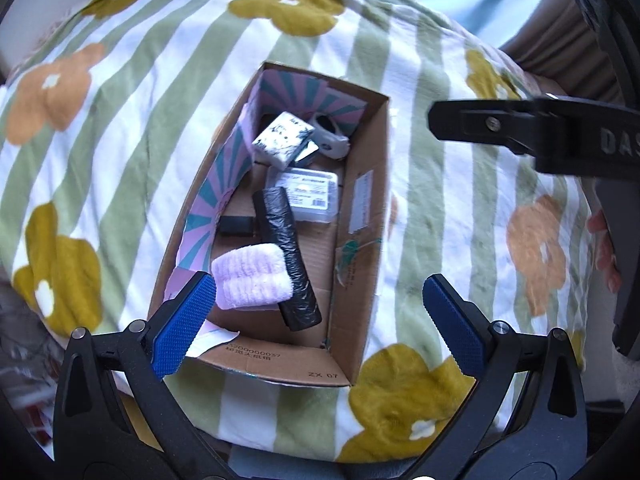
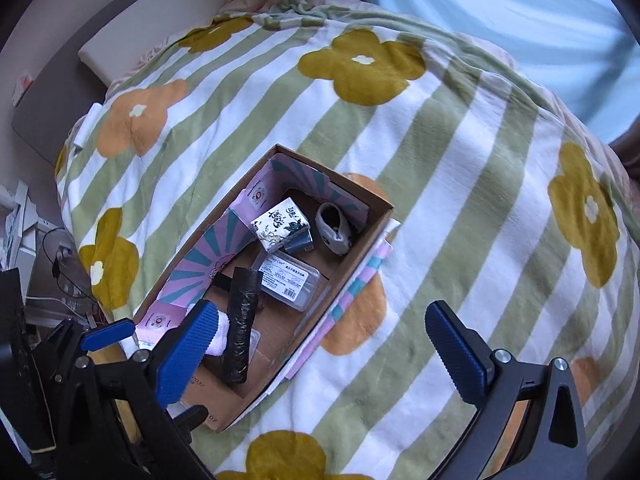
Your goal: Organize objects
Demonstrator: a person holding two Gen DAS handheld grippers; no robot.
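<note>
left wrist view:
left tongs (image 1: 320, 320): you held them spread wide and empty, just above the near end of the cardboard box (image 1: 362, 216).
task things: all of them lay inside the box, which sat on the striped, flowered blanket (image 1: 160, 80) of the bed.
pink cloth (image 1: 250, 278): it was fluffy and folded, touching the black bag roll (image 1: 288, 256); my guess was that a pad could snag its pile and drag the roll along.
bag roll: it was a crinkled film cylinder lying slantwise; i judged it slippery and likely to roll.
box footing: soft blanket under thin card, so i judged a downward push could tip it.

right wrist view:
right tongs (image 2: 320, 352): they were wide open too, gripping nothing, with one pad over the box's near end.
clear plastic case (image 2: 288, 280): it was flat, hard and glossy.
tissue pack (image 2: 280, 224): it was a soft printed block, leaning.
white sock (image 2: 334, 226): it sat bunched in the far corner.
crowding: both tongs hung near the same end, so i judged a clash possible.
</note>
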